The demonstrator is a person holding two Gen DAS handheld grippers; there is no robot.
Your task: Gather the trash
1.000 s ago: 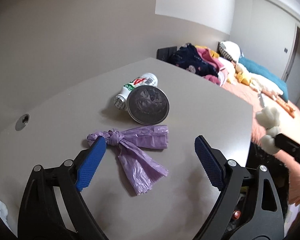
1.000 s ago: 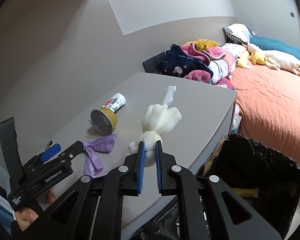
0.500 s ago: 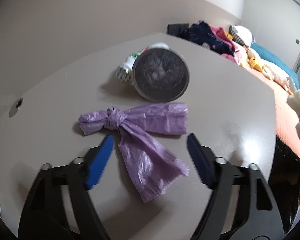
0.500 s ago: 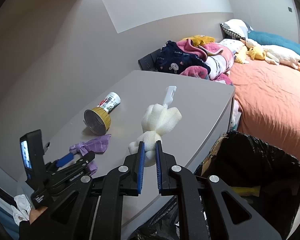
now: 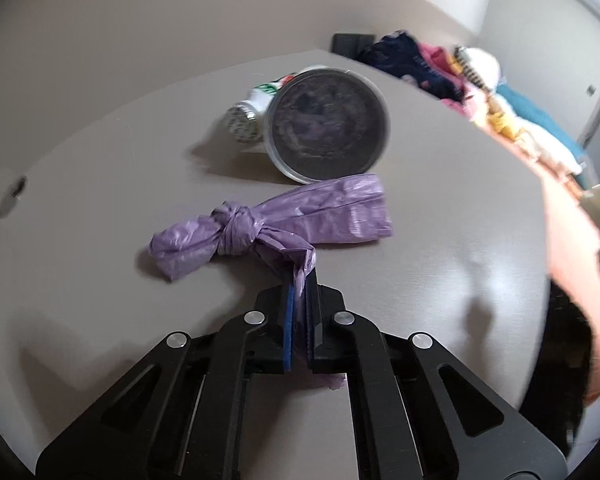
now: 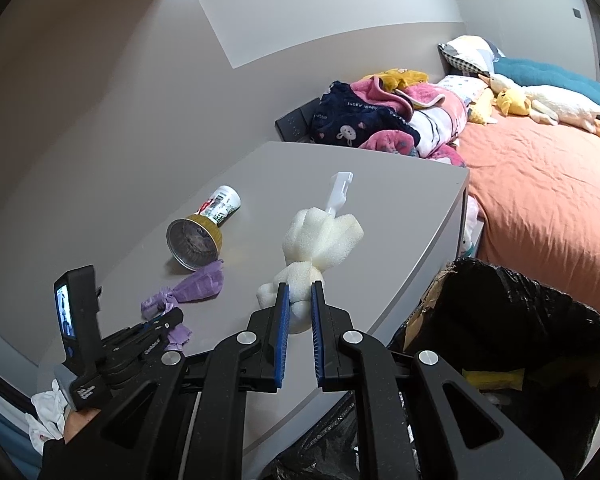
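Note:
A knotted purple plastic bag point(image 5: 268, 224) lies on the grey table point(image 5: 440, 240). My left gripper point(image 5: 299, 280) is shut on the bag's near tail, down at the tabletop; the right wrist view shows this left gripper point(image 6: 168, 318) at the bag point(image 6: 198, 290). My right gripper point(image 6: 299, 292) is shut on a white foam sponge brush point(image 6: 320, 236) with a white plastic handle, held above the table's near edge. Behind the bag a round foil cup point(image 5: 328, 126) lies on its side beside a small white bottle point(image 5: 256, 108).
A bin lined with a black bag point(image 6: 512, 340) stands open just right of the table, with a yellow scrap inside. Beyond it is a bed with an orange sheet point(image 6: 540, 184), piled clothes point(image 6: 384, 116) and soft toys. A wall runs along the table's far side.
My left gripper sank to the table and its jaws went from wide open to shut on the purple bag's tail. The right gripper kept still with the foam brush.

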